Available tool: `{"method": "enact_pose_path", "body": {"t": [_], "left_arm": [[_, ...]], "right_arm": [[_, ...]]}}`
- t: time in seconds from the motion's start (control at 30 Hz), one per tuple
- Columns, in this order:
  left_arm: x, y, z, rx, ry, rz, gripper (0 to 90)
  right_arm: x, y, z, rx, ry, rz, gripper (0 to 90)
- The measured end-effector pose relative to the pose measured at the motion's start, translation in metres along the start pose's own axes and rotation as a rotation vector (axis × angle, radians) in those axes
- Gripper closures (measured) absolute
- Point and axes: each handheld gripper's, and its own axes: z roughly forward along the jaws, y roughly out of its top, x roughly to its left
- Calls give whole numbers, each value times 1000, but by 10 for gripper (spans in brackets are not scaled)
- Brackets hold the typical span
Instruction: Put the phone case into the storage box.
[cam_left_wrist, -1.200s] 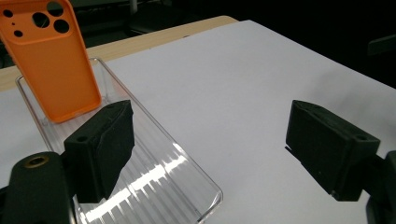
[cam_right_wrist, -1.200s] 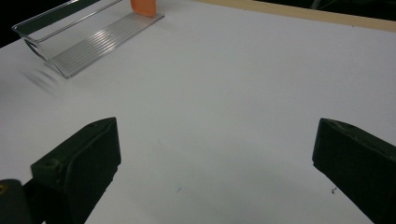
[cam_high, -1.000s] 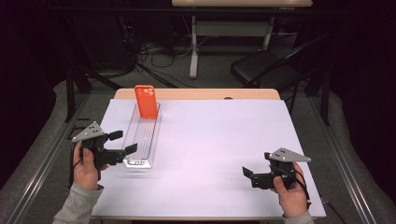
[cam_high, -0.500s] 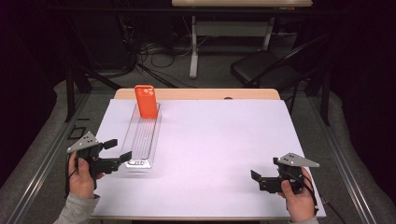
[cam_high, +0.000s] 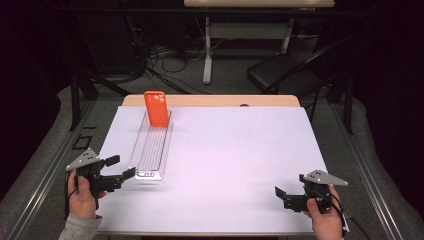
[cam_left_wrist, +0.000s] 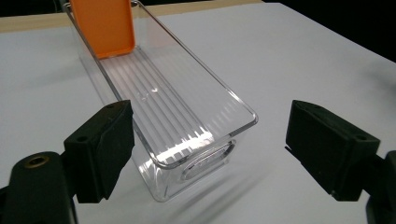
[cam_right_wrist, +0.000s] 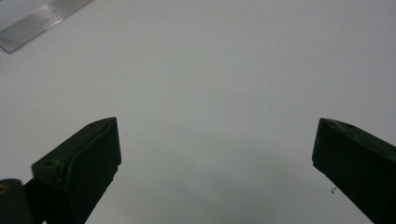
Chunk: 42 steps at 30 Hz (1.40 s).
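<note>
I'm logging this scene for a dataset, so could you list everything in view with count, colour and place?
clear bin: 1, see-through plastic with a ribbed floor, long and narrow, on the left part of the sheet
phone case: 1, orange, standing in the far end of the clear bin
sheet: 1, white, covering most of the table
table: 1, light wood, its far edge showing beyond the sheet
chair: 1, black, on the floor beyond the table
cables: several, dark, on the floor behind
left tongs: 1, black, open, near end of the bin
right tongs: 1, black, open, over bare sheet at near right
hands: 2, gripping the tongs
</note>
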Motion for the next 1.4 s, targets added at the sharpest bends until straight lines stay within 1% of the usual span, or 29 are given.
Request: {"method": "enact_pose_path", "body": {"t": [0.13, 0.27, 0.3, 0.43, 0.5, 0.57, 0.7, 0.73, 0.83, 0.93, 0.97, 1.1, 1.27, 1.4], "left_arm": [[3, -8, 2, 5, 9, 4, 160], [6, -15, 4, -3, 8, -3, 160], [6, -16, 5, 1, 17, -1, 160], [8, -20, 8, -1, 19, -11, 160], [9, -22, 11, 6, 17, -9, 160], [9, -25, 13, 11, 11, -17, 160], [9, -26, 17, 25, 12, 0, 160], [8, -27, 18, 26, 19, 4, 160], [9, -28, 19, 26, 16, 7, 160], [10, -30, 20, 25, 20, 3, 160], [10, -30, 20, 25, 19, 3, 160], [12, -32, 20, 22, 23, -1, 160], [15, -34, 21, 25, 22, -7, 160], [17, -35, 21, 23, 26, -15, 160]], "right_arm": [[-3, -5, 0, -8, -10, 9, 16], [-6, -9, 0, 2, -15, 19, 17], [-6, -9, 1, 1, -16, 20, 18], [-7, -12, 2, 1, -25, 21, 18], [-8, -13, 2, -2, -28, 25, 19], [-9, -14, 2, -4, -32, 29, 20], [-10, -17, 2, -5, -49, 28, 24], [-10, -18, 3, -6, -52, 25, 25], [-12, -20, 4, -3, -56, 33, 27], [-14, -22, 5, -3, -64, 33, 28], [-15, -23, 5, 0, -67, 40, 31], [-16, -26, 8, 7, -64, 37, 33], [-16, -29, 12, 27, -68, 21, 34], [-15, -30, 14, 24, -62, 18, 34]]}}
